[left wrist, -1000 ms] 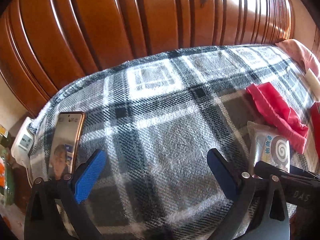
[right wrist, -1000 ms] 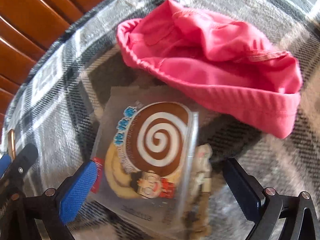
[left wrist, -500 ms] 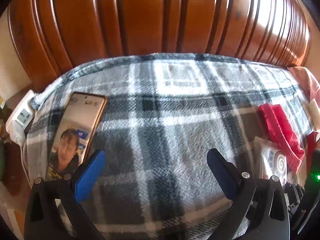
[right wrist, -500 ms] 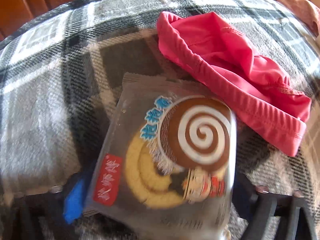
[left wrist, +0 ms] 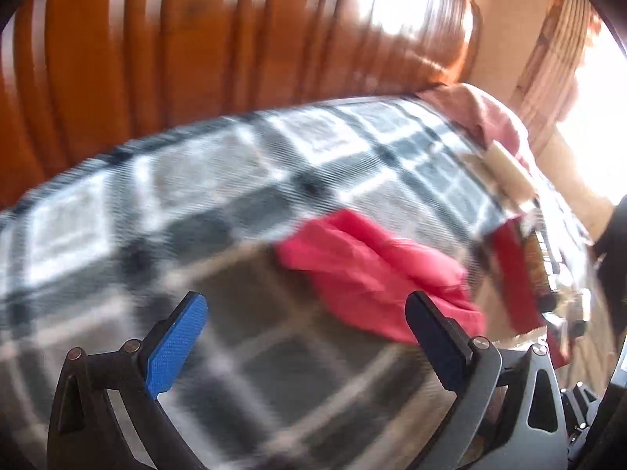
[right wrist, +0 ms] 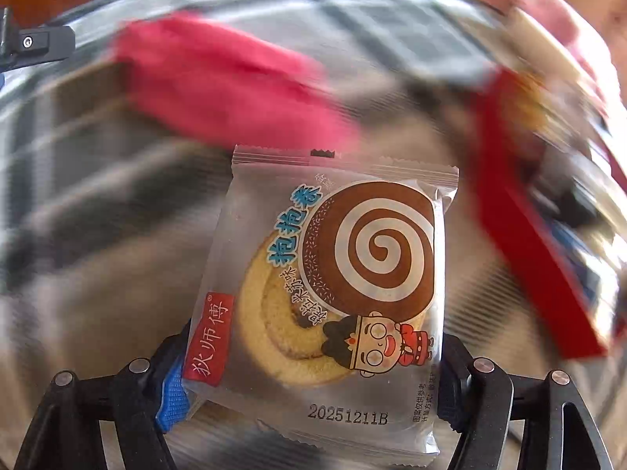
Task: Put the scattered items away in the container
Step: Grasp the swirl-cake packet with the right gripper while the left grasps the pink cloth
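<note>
A clear snack packet [right wrist: 333, 286] with a swirl cake roll printed on it stands sharp in the right wrist view against a blurred bed. My right gripper [right wrist: 313, 356] has its jaws closing on the packet's lower sides and holds it off the blanket. A red cloth [right wrist: 219, 82] lies crumpled beyond it. A red-walled container [right wrist: 525, 235] with things inside sits to the right. In the left wrist view my left gripper [left wrist: 303, 305] is open and empty over the plaid blanket [left wrist: 176, 203], with the red cloth [left wrist: 376, 270] just ahead of its right finger and the container [left wrist: 509, 274] further right.
A ribbed wooden headboard [left wrist: 196, 39] rises behind the bed. A pink cloth [left wrist: 482, 113] and a cream-coloured object [left wrist: 509, 172] lie at the far right corner. Both views are motion-blurred.
The right gripper closed on the snack packet and lifted it from the blanket. Both views swung to the right; the phone left the left wrist view and the red container came in.
</note>
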Tool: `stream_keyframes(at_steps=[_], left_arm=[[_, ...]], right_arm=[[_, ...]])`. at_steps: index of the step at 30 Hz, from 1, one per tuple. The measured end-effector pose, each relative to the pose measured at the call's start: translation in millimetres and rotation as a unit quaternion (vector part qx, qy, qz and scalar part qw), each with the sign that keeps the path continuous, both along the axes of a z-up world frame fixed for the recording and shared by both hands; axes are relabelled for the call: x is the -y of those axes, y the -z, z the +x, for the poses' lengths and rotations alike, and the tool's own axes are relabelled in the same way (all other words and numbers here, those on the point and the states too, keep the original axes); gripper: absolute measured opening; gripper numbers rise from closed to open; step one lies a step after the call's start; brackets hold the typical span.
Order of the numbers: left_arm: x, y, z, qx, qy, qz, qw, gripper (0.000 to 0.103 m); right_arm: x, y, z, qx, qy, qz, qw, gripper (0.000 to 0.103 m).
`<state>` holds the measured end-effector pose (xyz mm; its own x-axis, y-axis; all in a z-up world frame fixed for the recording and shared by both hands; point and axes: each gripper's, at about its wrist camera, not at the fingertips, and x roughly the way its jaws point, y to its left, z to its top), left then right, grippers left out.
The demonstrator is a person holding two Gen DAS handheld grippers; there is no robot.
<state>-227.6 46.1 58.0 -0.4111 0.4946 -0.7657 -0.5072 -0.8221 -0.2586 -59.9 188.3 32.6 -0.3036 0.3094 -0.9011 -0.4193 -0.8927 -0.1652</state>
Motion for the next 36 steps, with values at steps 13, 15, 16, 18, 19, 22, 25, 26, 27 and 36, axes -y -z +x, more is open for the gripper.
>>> stream_keyframes(at_steps=[13,15,16,18,19,22,25,26,27,36], left_arm=[[-130,47,19,-0.096,-0.051,-0.137,0.9846,0.103],[-126,45,17,-0.085,-0.051,-0.122,0.9876,0.103],[-127,44,18,-0.086,-0.051,-0.123,0.9873,0.103],[-126,46,16,-0.084,-0.05,-0.12,0.9878,0.103],[-125,44,15,-0.081,-0.051,-0.116,0.9887,0.103],[-118,41,22,-0.105,-0.051,-0.121,0.9857,0.048],[-118,38,24,-0.101,-0.038,-0.135,0.985,0.016],[-116,38,24,-0.099,-0.031,-0.135,0.9853,0.016],[-115,36,24,-0.1,-0.021,-0.14,0.9849,0.015],[-84,-2,30,-0.114,-0.035,-0.127,0.9847,0.013]], right_arm=[[-57,-19,80,-0.026,0.14,-0.016,0.99,0.081],[-57,-18,89,-0.032,0.153,-0.029,0.987,0.081],[-56,-17,90,-0.035,0.157,-0.034,0.986,0.081],[-54,-12,87,-0.03,0.155,-0.036,0.987,0.081],[-53,-10,85,-0.025,0.152,-0.036,0.987,0.081],[-48,-16,84,-0.031,0.139,-0.032,0.989,0.081],[-43,-27,85,-0.039,0.128,-0.007,0.991,0.081],[-43,-30,85,-0.043,0.126,-0.002,0.991,0.081],[-43,-31,85,-0.047,0.125,0.0,0.991,0.081],[-40,-44,84,-0.081,0.109,-0.019,0.991,0.081]])
